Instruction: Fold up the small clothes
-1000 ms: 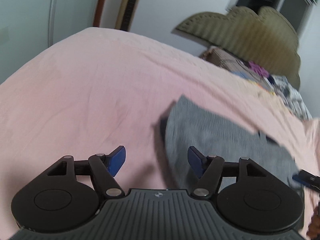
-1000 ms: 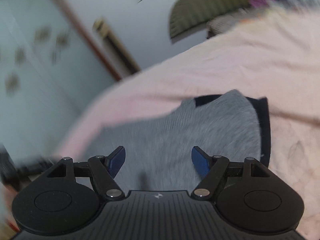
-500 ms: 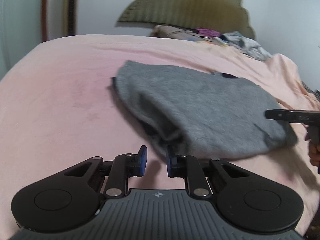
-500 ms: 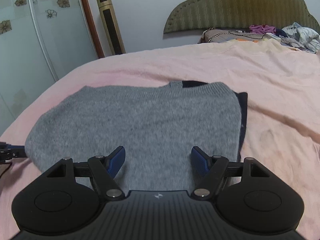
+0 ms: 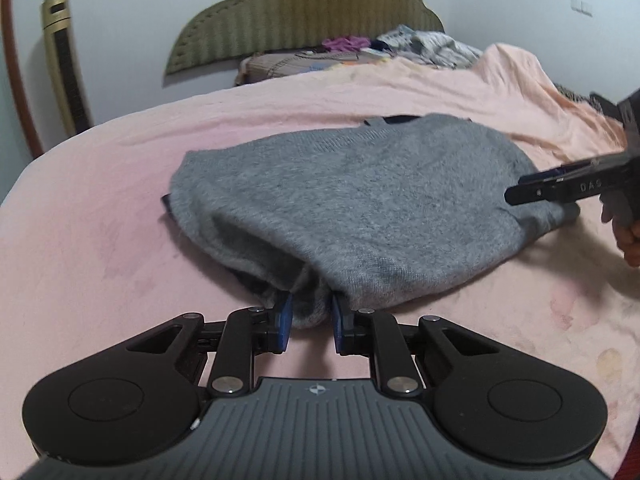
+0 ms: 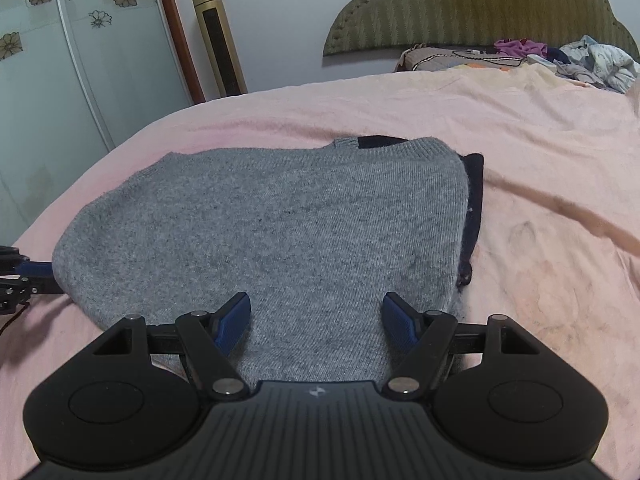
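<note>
Left wrist view: left gripper has its blue pads pinched on a bunched bit of the grey sweater at its near edge, so it's gripping cloth, not bed. Sweater lies flat-ish on the pink sheet, w/ dark trim peeking out at the far collar. To do this step well, I'd judge: keep the pinch firm, get both layers in it, lift low & carry the edge evenly so the knit doesn't stretch or drag the rest; the other corner prob needs a matching grab first. Right wrist view: right gripper is spread wide over the sweater's near part, holding nothing. That view shows what the left can't: a dark layer sticking out along the sweater's right side, plus the left gripper's tip at the far left edge. Left view alone shows the actual pinch, & the right gripper from the side, over the sweater's right end. Clothes pile sits by the headboard.
</note>
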{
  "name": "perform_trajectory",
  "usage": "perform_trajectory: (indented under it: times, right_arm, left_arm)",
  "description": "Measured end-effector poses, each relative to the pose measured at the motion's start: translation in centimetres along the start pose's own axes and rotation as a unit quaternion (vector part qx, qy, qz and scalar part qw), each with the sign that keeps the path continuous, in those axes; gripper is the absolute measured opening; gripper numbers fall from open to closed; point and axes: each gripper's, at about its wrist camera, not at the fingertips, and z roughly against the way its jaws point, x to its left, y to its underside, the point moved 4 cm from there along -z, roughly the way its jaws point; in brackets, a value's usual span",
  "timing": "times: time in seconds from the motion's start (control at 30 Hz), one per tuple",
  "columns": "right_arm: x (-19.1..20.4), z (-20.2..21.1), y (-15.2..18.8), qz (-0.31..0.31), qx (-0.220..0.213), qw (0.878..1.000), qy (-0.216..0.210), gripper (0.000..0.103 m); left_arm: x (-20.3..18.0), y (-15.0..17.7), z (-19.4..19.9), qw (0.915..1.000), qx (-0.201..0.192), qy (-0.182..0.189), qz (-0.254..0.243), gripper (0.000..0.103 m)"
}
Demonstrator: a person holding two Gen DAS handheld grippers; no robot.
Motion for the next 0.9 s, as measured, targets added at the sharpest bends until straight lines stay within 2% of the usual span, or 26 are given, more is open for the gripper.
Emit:
perform_trajectory:
  times: [0.13,0.2,0.23,0.37,0.47,0.63,0.77,0.9]
  right_arm:
    - [0.0,0.0,0.0,-0.002,-0.001,1.000,-0.004,0.073]
    - [-0.2,0.0,0.0,-0.003,-0.002,1.000,-0.001,0.073]
    - [-0.3,-0.1,0.0,-0.006,-0.001,1.000,0.000,0.073]
    - [-0.5,-0.7,0.3,0.001,0.006,1.000,0.005,0.073]
    - [-0.2,-0.9,0.5,0.017,0.007,1.000,0.006,0.078]
    - [0.2,-1.1,0.8,0.035,0.007,0.999,0.012,0.083]
    - [0.7,-1.3,0.7,0.050,0.012,0.998,0.023,0.084]
    - [1.4,-0.5,0.1,0.054,0.005,0.998,0.028,0.084]
  left_arm:
    - [-0.5,-0.3,-1.3,0.9999,0.003,0.004,-0.014,0.020]
    - [-0.3,-0.3,-1.6,0.9999,0.010,0.009,0.004,0.005]
    - [0.0,-0.2,-1.6,0.9996,0.013,0.015,0.022,0.004]
    - [0.8,0.6,0.2,0.9985,-0.010,0.005,0.053,0.004]
    - [2.2,1.5,2.1,0.9970,-0.022,-0.010,0.074,0.004]
    - [5.2,3.8,4.0,0.9924,-0.012,-0.035,0.117,0.004]
    - [5.5,5.2,3.3,0.9930,0.015,-0.044,0.109,0.004]
    - [6.1,5.0,3.9,0.9929,0.012,-0.066,0.098,0.002]
